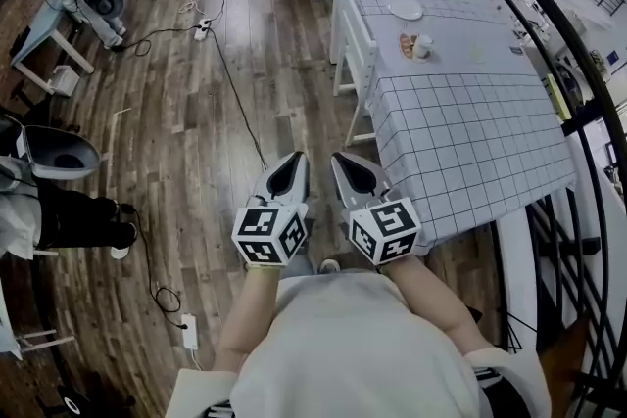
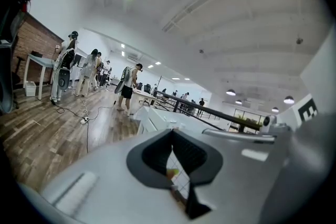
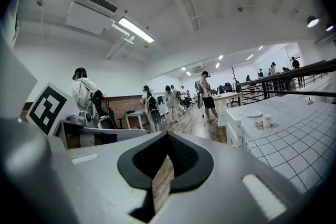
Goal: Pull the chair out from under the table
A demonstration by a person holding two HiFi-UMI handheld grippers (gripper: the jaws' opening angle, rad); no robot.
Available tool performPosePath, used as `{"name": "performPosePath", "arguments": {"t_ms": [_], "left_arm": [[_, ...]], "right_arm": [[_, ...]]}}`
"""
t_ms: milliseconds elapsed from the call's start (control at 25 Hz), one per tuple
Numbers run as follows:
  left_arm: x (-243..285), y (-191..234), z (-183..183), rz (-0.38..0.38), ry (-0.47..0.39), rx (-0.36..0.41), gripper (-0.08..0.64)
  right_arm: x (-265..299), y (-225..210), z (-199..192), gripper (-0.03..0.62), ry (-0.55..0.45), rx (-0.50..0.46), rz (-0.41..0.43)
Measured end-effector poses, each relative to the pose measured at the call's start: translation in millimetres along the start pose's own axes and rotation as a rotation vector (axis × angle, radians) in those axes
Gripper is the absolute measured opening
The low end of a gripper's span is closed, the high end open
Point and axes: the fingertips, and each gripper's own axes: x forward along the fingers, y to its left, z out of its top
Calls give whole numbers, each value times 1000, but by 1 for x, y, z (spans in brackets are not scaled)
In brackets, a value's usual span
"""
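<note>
Head view has the left gripper (image 1: 294,163) and right gripper (image 1: 345,163) held near, each with jaws pressed together on nothing. The white wooden chair (image 1: 355,39) is tucked under the left edge of the checked-cloth table (image 1: 460,132), farther off and untouched. It is judged rigid and fairly light, and is best taken by the backrest's top rail.

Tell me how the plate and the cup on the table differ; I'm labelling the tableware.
The plate is flat and wide; the cup is small and upright. In the head view the plate sits farther up the checked tablecloth than the cup. Both are white and rest on that cloth.
</note>
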Motion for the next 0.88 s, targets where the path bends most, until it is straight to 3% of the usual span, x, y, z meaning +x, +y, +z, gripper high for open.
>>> {"name": "performPosePath", "arguments": {"t_ms": [200, 600, 880], "left_arm": [[17, -5, 14, -20, 10, 12, 9], [35, 87, 25, -53, 32, 26, 9], [57, 93, 49, -42, 59, 36, 9]], "right_arm": [[9, -18, 18, -2, -22, 20, -20], [100, 8, 11, -2, -28, 23, -74], [118, -3, 31, -2, -5, 32, -68]]}}
